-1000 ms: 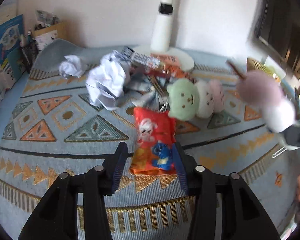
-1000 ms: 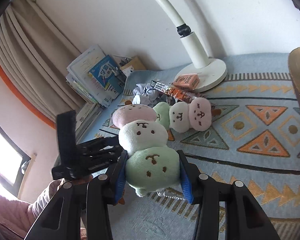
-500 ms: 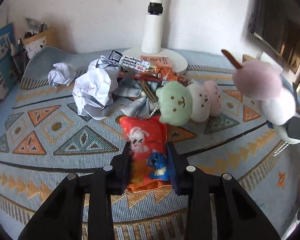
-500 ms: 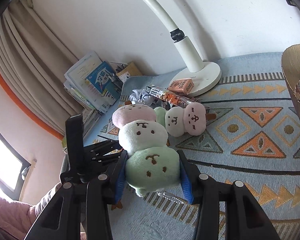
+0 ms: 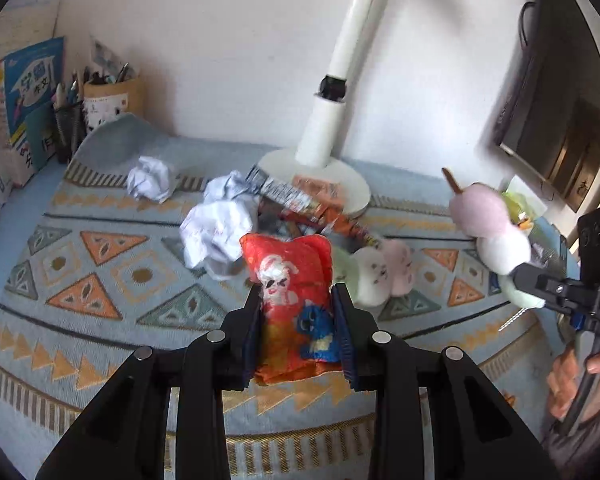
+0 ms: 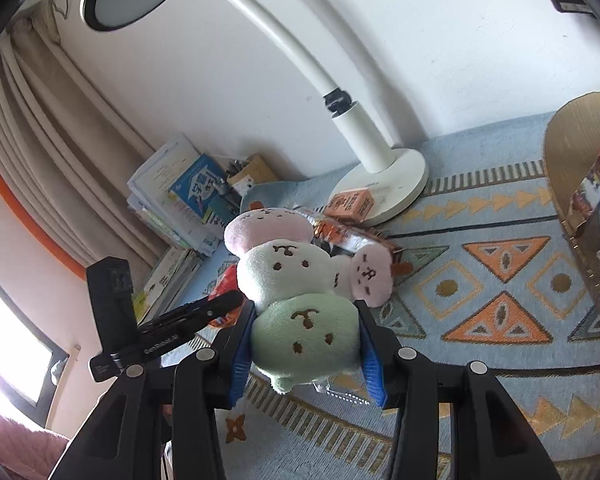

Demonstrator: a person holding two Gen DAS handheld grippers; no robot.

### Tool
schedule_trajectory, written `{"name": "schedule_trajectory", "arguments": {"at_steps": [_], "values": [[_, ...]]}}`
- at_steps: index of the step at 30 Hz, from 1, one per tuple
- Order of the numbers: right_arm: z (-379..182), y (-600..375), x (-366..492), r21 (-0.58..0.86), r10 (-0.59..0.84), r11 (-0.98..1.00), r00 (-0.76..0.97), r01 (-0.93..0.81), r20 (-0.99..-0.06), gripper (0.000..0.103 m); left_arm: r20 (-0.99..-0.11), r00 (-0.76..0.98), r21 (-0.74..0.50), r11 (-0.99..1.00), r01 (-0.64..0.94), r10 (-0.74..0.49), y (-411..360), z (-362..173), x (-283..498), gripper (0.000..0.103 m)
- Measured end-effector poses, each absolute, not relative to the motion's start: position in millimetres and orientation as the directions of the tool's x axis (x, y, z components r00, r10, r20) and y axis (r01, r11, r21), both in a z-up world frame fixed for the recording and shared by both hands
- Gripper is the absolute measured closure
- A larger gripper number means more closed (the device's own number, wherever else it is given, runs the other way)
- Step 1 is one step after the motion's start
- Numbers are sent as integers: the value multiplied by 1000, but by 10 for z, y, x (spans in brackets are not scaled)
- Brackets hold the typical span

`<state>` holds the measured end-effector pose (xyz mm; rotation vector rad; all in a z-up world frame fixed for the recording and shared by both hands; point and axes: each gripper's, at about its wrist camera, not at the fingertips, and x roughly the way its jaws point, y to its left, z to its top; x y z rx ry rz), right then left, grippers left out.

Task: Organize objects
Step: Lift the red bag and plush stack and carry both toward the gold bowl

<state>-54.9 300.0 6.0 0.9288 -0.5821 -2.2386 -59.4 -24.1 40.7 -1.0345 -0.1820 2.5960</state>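
My left gripper [image 5: 298,312] is shut on a red snack bag [image 5: 290,276] and holds it lifted above the patterned cloth. My right gripper [image 6: 306,340] is shut on the green end of a plush dango skewer [image 6: 296,304] of pink, white and green balls, held in the air; it also shows in the left wrist view [image 5: 492,232]. A second plush dango skewer [image 5: 376,276] lies on the cloth behind the snack bag and shows in the right wrist view [image 6: 364,272]. Two crumpled papers [image 5: 216,228] [image 5: 150,178] lie further left.
A white desk lamp [image 5: 324,120] stands at the back with snack bars [image 5: 300,200] and an orange box [image 6: 350,204] by its base. Books [image 5: 24,96] and a pen holder [image 5: 108,96] stand at the far left. A woven basket [image 6: 572,184] with items is at the right.
My left gripper has closed on the red snack bag and lifted it off the cloth. My right gripper has carried its plush skewer further right, toward the basket.
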Motion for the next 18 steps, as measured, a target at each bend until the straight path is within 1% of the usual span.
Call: {"name": "schedule_trajectory", "arguments": {"at_steps": [5, 9, 18], "values": [[156, 3278, -580, 603, -656, -724, -606, 335, -451, 58, -629, -658, -261, -910, -321, 413, 50, 578, -785, 73], [288, 3609, -602, 587, -591, -761, -666, 276, -454, 58, -601, -642, -288, -878, -382, 476, 375, 765, -954, 73], [584, 4551, -667, 496, -348, -866, -792, 67, -501, 58, -543, -590, -267, -789, -554, 598, 1378, 1085, -1114, 73]]}}
